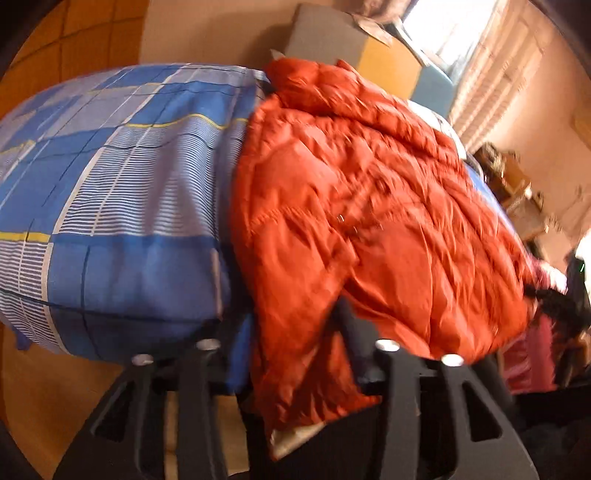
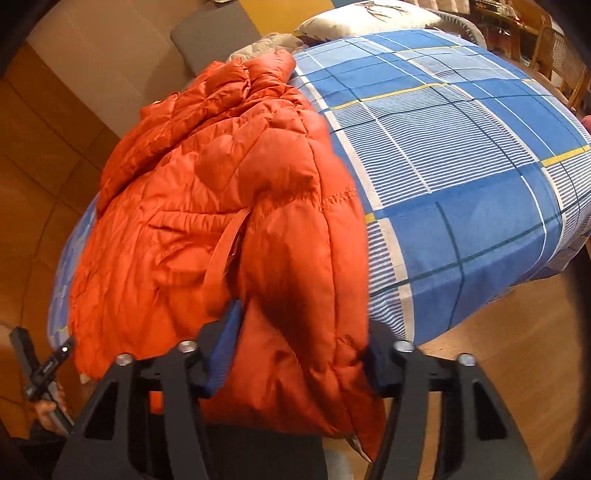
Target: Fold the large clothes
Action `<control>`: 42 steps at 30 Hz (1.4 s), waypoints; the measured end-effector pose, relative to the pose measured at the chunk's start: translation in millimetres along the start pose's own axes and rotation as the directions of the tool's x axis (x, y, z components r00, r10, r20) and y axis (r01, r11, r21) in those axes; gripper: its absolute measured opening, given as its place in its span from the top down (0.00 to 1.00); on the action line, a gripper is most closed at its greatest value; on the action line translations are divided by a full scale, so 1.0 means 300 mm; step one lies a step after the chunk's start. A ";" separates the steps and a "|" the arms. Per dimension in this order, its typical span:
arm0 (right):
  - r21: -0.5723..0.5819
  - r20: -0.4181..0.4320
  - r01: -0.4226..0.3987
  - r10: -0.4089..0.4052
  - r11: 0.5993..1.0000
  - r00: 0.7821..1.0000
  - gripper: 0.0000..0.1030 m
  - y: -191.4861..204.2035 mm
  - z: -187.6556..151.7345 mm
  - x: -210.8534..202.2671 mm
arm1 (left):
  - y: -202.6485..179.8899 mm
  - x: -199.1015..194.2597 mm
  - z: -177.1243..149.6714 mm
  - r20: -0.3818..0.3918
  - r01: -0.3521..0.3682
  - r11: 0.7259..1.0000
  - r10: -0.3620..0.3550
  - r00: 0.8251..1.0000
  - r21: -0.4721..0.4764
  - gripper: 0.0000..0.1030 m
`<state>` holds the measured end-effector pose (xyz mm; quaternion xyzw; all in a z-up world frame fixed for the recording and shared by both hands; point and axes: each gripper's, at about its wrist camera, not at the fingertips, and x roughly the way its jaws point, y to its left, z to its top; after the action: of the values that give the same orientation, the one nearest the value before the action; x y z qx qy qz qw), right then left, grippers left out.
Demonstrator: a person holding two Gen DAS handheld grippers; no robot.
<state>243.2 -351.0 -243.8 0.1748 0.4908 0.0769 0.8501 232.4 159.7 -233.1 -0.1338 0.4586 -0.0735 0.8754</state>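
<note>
orange quilted puffer jacket (image 2: 229,206) lies crumpled on blue plaid bedsheet (image 2: 461,155), hem hanging over the near edge. right gripper (image 2: 295,354) jaws spread, hem bulk between them, grip unclear. left gripper (image 1: 291,343) jaws also apart, jacket fabric draped between. beige pillow (image 2: 362,14) at far end.

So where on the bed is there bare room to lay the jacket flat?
The free patch is the blue checked sheet beside the orange jacket, running from the jacket's edge to the bed's far side and up to the pillow. It is crowded along the near edge, where the jacket hangs between the fingers of both the left gripper and the right gripper.
</note>
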 end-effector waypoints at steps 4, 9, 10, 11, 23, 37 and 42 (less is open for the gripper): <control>-0.070 0.031 -0.043 0.046 0.997 0.998 0.88 0.050 -0.008 -0.079 | -0.024 -0.070 -0.001 0.039 0.045 0.998 -0.047 0.998 0.038 0.93; -0.143 0.048 -0.105 0.113 0.984 0.992 0.90 0.087 -0.041 -0.218 | -0.020 -0.245 -0.039 0.088 0.120 0.992 -0.124 0.988 0.044 0.95; -0.150 0.053 -0.127 0.136 0.980 0.989 0.90 0.090 -0.049 -0.250 | -0.018 -0.283 -0.046 0.098 0.141 0.989 -0.145 0.985 0.043 0.95; -0.152 0.064 -0.157 0.169 0.976 0.984 0.90 0.091 -0.054 -0.289 | -0.016 -0.318 -0.056 0.110 0.161 0.986 -0.164 0.980 0.041 0.95; -0.087 0.275 -0.313 0.325 0.946 0.905 0.90 0.151 0.202 -0.414 | -0.012 -0.459 0.238 0.303 0.263 0.962 -0.275 0.913 0.079 0.94; 0.099 0.264 -0.305 0.270 0.947 0.926 0.68 0.169 0.636 -0.087 | -0.008 -0.047 0.756 0.221 0.138 0.990 -0.129 0.967 -0.023 0.90; 0.155 0.353 -0.336 0.266 0.929 0.897 0.24 0.134 0.672 -0.080 | 0.073 0.014 0.806 0.276 0.109 0.983 -0.064 0.959 -0.150 0.20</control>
<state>406.3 -365.7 -117.2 0.3489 0.3155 0.1255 0.8735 433.9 219.8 -111.4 -0.2341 0.3334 -0.0550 0.9116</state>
